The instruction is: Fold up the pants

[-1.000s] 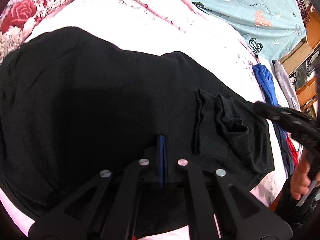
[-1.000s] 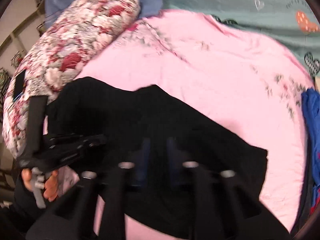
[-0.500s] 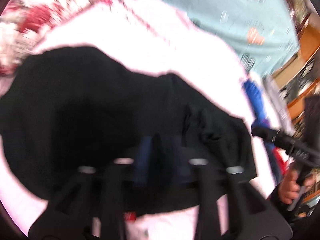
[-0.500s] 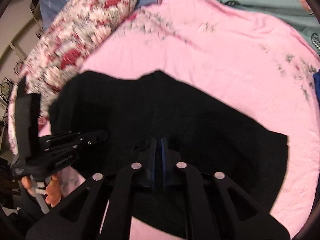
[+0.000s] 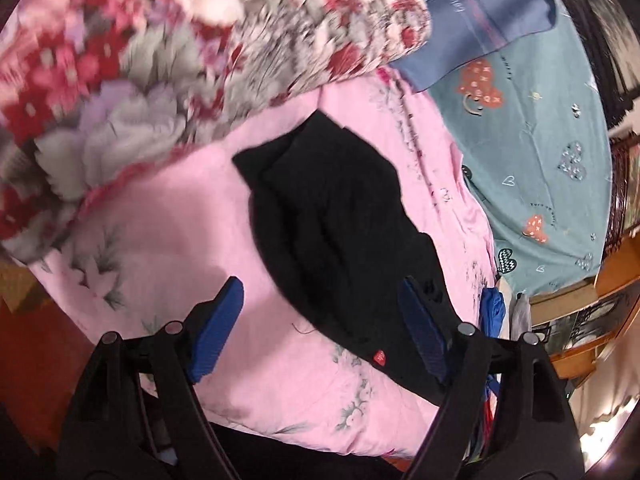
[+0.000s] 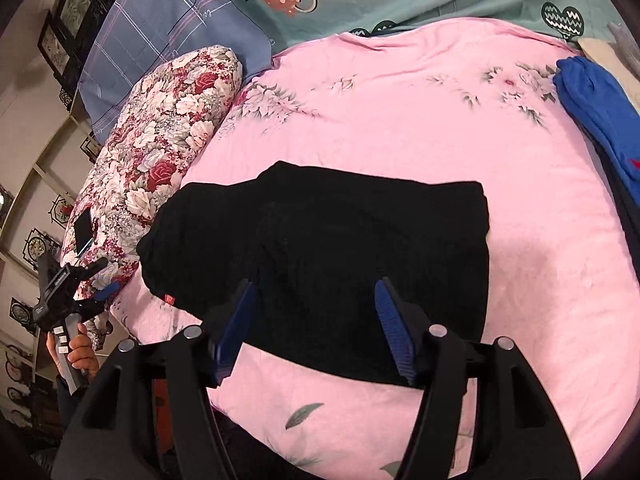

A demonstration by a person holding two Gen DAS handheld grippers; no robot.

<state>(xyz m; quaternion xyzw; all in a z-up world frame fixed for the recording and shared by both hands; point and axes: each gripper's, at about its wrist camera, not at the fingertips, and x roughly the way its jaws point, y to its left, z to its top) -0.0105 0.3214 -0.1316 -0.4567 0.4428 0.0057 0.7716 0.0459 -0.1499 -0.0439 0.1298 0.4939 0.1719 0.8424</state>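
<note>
Both tongs lifted off the cloth since a second ago, then pressed together, now spread wide and holding nothing. Left tongs (image 5: 320,328) above pink floral bedsheet (image 5: 168,232), at near-left edge of folded black fabric pants (image 6: 328,252). Right tongs (image 6: 316,328) hovering over pants' near edge. Pants lying flat on bedsheet, folded to rough rectangle, small red tag (image 5: 379,357) at hem. Red-and-white floral bolster pillow (image 6: 160,152) just left of pants; blue garment (image 6: 596,112) well apart to right.
</note>
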